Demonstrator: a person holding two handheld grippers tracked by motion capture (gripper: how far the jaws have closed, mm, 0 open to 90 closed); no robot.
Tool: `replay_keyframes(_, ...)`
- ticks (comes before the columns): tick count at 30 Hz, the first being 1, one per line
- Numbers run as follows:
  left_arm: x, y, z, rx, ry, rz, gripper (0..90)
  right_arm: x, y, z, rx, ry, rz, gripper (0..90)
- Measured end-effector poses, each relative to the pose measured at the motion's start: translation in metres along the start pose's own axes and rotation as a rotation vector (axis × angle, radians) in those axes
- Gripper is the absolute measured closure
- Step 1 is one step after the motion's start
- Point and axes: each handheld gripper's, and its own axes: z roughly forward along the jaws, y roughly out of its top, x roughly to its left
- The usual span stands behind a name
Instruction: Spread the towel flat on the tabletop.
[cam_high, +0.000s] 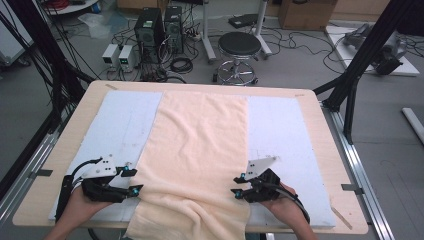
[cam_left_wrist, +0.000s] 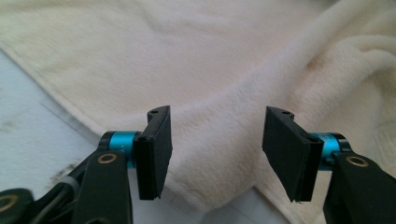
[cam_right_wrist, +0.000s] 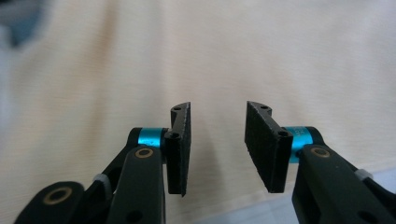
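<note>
A cream towel (cam_high: 200, 145) lies lengthwise down the middle of a pale mat (cam_high: 125, 125), and its near end bunches into folds over the table's front edge. My left gripper (cam_high: 134, 180) sits at the towel's left edge near the front and is open. In the left gripper view the left gripper (cam_left_wrist: 215, 149) has its jaws wide apart over the towel (cam_left_wrist: 210, 60), whose hem corner lies below the gap. My right gripper (cam_high: 239, 185) sits at the towel's right edge. It is open too: in the right gripper view the right gripper (cam_right_wrist: 217, 144) holds nothing, with the towel (cam_right_wrist: 233, 56) beyond it.
The wooden table (cam_high: 320, 130) ends close behind both hands. Bare mat (cam_high: 280, 135) lies to the right of the towel. Beyond the table are a black stool (cam_high: 239, 47), computer towers (cam_high: 150, 30), loose cables and black frame posts (cam_high: 370, 45).
</note>
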Motion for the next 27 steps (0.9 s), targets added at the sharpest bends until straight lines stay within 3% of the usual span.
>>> replay_keyframes(3,0.003,-0.003,0.010,0.042,-0.014,0.003,44.1,-0.013,-0.002,0.008,0.021,0.015,0.044,57.4)
replay_keyframes(6,0.005,-0.002,0.022,0.085,-0.041,0.019,60.5,-0.015,-0.004,0.015,0.056,0.045,0.049,60.1)
replay_keyframes(7,0.005,-0.001,0.024,0.090,-0.047,0.020,72.0,-0.014,-0.005,0.017,0.065,0.046,0.043,63.2)
replay_keyframes(9,0.007,0.003,0.028,0.092,-0.039,0.023,81.3,-0.014,-0.006,0.016,0.053,0.047,0.033,83.6)
replay_keyframes(11,0.009,0.010,0.028,0.071,-0.029,0.010,83.4,-0.013,-0.004,0.014,0.065,0.044,0.017,86.6)
replay_keyframes(14,0.015,0.027,0.030,0.023,0.010,-0.009,84.0,-0.020,0.002,0.008,0.055,-0.007,0.006,87.2)
replay_keyframes(16,0.022,0.039,0.036,0.005,0.036,-0.030,84.0,-0.032,0.008,-0.001,0.033,-0.069,0.031,87.2)
replay_keyframes(19,0.032,0.053,0.050,-0.022,0.075,-0.067,83.8,-0.049,0.014,-0.005,0.047,-0.148,0.056,87.1)
replay_keyframes(21,0.039,0.058,0.065,0.016,0.111,-0.075,82.2,-0.060,0.011,-0.002,0.046,-0.152,0.103,86.7)
replay_keyframes(23,0.043,0.058,0.080,0.063,0.116,-0.088,74.3,-0.067,0.008,0.004,0.062,-0.141,0.145,83.8)
replay_keyframes(25,0.045,0.057,0.081,0.075,0.123,-0.100,65.9,-0.066,0.008,0.005,0.061,-0.134,0.147,77.7)
replay_keyframes(27,0.046,0.056,0.075,0.058,0.135,-0.110,55.4,-0.063,0.009,0.002,0.043,-0.150,0.130,72.7)
